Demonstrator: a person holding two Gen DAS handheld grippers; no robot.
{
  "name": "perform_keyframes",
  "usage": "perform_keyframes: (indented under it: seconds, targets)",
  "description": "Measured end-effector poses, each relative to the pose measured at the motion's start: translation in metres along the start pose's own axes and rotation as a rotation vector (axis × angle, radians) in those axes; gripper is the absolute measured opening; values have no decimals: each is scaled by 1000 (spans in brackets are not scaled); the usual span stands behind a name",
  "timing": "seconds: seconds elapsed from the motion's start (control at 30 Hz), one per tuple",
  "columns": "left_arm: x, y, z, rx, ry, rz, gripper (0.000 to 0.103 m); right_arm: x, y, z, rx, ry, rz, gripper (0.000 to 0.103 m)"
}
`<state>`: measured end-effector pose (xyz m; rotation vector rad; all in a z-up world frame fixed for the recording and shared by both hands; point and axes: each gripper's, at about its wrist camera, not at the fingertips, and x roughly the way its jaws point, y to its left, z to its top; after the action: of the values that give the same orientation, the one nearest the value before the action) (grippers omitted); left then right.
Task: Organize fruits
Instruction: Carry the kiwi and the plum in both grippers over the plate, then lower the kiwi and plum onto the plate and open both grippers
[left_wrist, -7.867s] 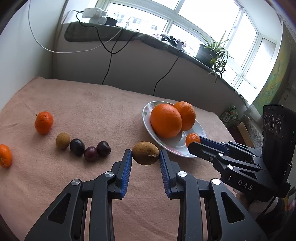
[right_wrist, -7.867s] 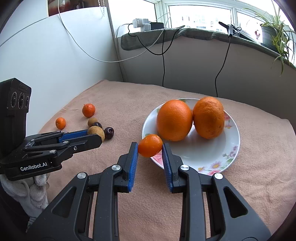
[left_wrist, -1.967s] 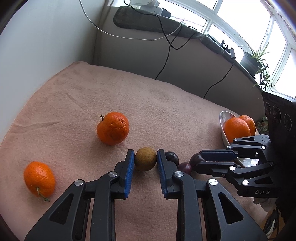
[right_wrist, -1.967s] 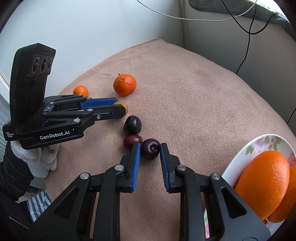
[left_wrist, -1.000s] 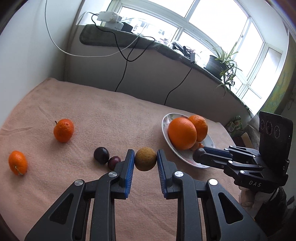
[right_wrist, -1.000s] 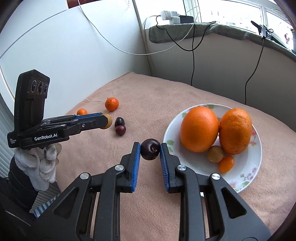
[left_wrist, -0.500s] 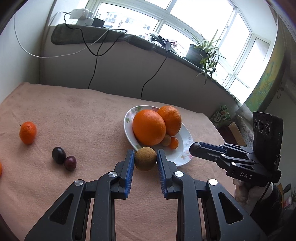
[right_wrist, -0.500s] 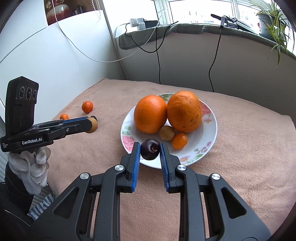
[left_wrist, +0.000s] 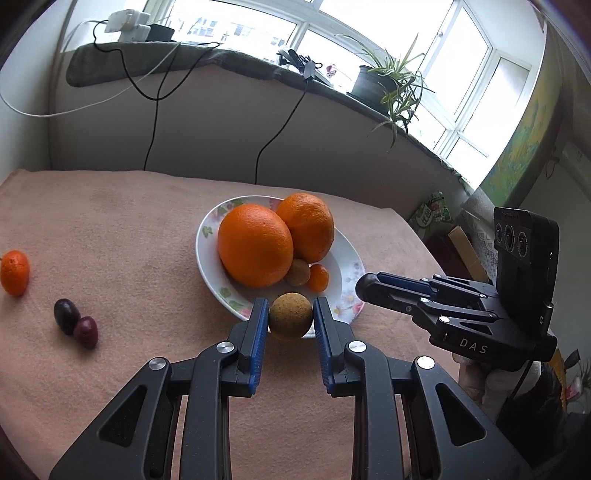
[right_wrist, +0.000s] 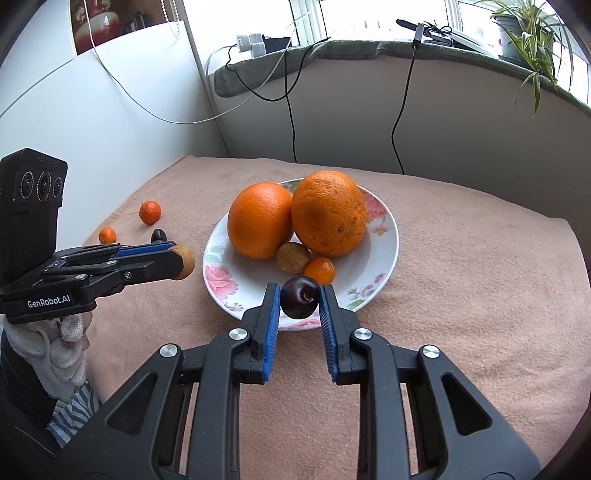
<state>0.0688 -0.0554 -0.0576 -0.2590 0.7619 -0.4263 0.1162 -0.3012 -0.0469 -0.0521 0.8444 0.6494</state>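
Left hand-held gripper (left_wrist: 290, 317): clenched on a small brown fruit (left_wrist: 290, 316), pads on both sides, carried over the near rim of the plate (left_wrist: 207, 236). Right hand-held gripper (right_wrist: 298, 297): clenched on a dark plum (right_wrist: 300, 297), also over the near rim.

Step in hand, as I read it: delivery of both fruits, in the drop-off phase, neither yet set down.

Plate contents, right wrist view: two big oranges (right_wrist: 295, 219) touching at 12 o'clock, a small brown fruit (right_wrist: 293, 257) and a small mandarin (right_wrist: 320, 270) tucked at their base. Free floor is the near crescent, 5–8 o'clock of the plate.

Next move calls for: lower each fruit into that crescent, open the jaws close to the dish so round fruit doesn't roll off the rim, and stagger the two drops so the grippers don't clash.

Still on the worktop (left_wrist: 122, 229) at 9 o'clock of the plate: two dark plums (left_wrist: 75, 322) touching, and a mandarin (left_wrist: 14, 272) near the frame's left edge. A second small mandarin (right_wrist: 107, 235) shows in the right view.

Legible text: "DAS" on the right gripper body, "GenRobot.AI" on the left. A green packet beyond the worktop carries print, unreadable.
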Motion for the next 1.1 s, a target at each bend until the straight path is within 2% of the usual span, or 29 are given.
perform_keyframes:
  seconds: [0.83, 0.87, 0.9, 0.93, 0.97, 1.03, 1.1]
  targets:
    - [27, -16, 6, 37, 51, 15, 24, 13, -14, 4, -1, 5, -27, 24]
    - [27, -16, 6, 40, 50, 16, 25, 13, -14, 4, 0, 3, -27, 24]
    - [27, -17, 6, 43, 47, 18, 33, 12, -14, 4, 0, 3, -27, 24]
    - [26, -18, 6, 48, 45, 19, 42, 12, -14, 4, 0, 3, -27, 26]
    - [27, -19, 7, 52, 43, 19, 43, 12, -14, 4, 1, 2, -28, 28]
    - [26, -19, 7, 54, 41, 18, 45, 10, -14, 4, 2, -7, -36, 48]
    - [26, -19, 7, 58, 37, 22, 52, 9, -14, 5, 4, -15, -44, 54]
